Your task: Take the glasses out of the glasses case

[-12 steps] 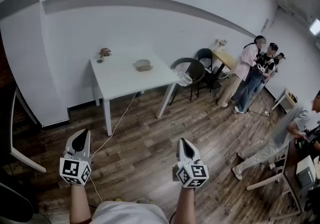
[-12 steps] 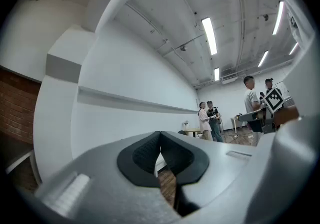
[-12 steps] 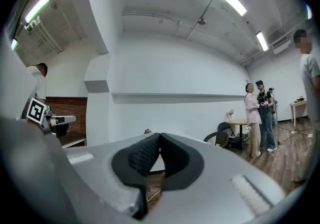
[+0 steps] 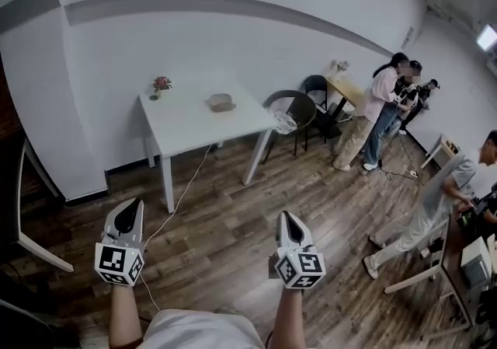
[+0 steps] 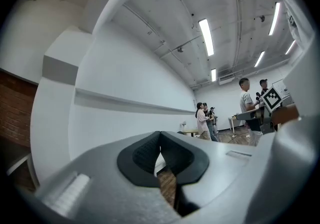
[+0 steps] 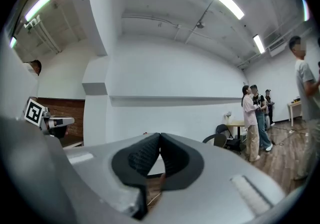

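While looking steeply down from the head view, noted left tongs (image 4: 126, 223) and right tongs (image 4: 288, 225) held side by side, well apart from each other. Placed both low in the frame over the wooden floor (image 4: 233, 223), tips pointing toward the white surface (image 4: 186, 126).

Checked the left gripper view: found left tongs closed, black pads (image 5: 145, 155) meeting at the tips, nothing between them. Checked the right gripper view: found right tongs closed likewise, pads (image 6: 142, 158) touching at the tips, gripping nothing.

Located the glasses case (image 4: 222, 102) lying on the surface, toward its back right part. Could not tell at this size whether its lid is up or down. Recorded both tongs well apart from the glasses case, neither touching the surface.

Logged a small flower vase (image 4: 160, 85) at the back left corner of the surface, apart from the case. Logged a cable (image 4: 182, 192) running from under the surface across the floor, passing just beside the left tongs. Logged a dark chair (image 4: 293, 110) just to the right of the surface. Logged a group of people (image 4: 388, 110) standing at far right by the wall, and one more person (image 4: 435, 207) bending at the right edge.
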The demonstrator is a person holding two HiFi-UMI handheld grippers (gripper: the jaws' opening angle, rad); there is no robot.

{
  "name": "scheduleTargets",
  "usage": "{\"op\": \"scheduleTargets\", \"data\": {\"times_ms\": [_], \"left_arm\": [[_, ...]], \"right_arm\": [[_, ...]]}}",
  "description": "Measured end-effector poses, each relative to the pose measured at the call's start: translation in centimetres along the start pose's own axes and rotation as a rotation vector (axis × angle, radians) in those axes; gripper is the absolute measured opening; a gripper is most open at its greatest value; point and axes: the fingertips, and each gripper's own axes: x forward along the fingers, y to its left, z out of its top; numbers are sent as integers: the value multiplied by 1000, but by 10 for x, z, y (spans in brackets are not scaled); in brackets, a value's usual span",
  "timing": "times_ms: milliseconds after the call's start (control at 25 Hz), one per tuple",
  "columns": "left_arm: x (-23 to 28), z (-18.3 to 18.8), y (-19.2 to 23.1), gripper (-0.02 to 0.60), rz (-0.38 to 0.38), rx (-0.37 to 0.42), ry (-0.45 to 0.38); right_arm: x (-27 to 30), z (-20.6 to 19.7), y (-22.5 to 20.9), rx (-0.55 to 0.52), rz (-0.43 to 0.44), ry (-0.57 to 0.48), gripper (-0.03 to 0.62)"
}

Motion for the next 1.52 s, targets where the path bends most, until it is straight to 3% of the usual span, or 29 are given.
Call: {"op": "scheduleTargets", "data": {"times_ms": [560, 720, 1200, 1520], "left_arm": [[-11, -3, 4, 15, -23, -12, 10], [-11, -2, 6, 91, -31, -24, 11], [-10, -15, 23, 91, -30, -52, 20], [10, -26, 14, 91, -65, -48, 37]], "right_arm": [[-4, -2, 15, 5, 16, 0, 3], [0, -2, 20, 7, 24, 5, 3], [10, -9, 32, 6, 28, 13, 3], [20, -15, 18, 30, 16, 20, 3]]}}
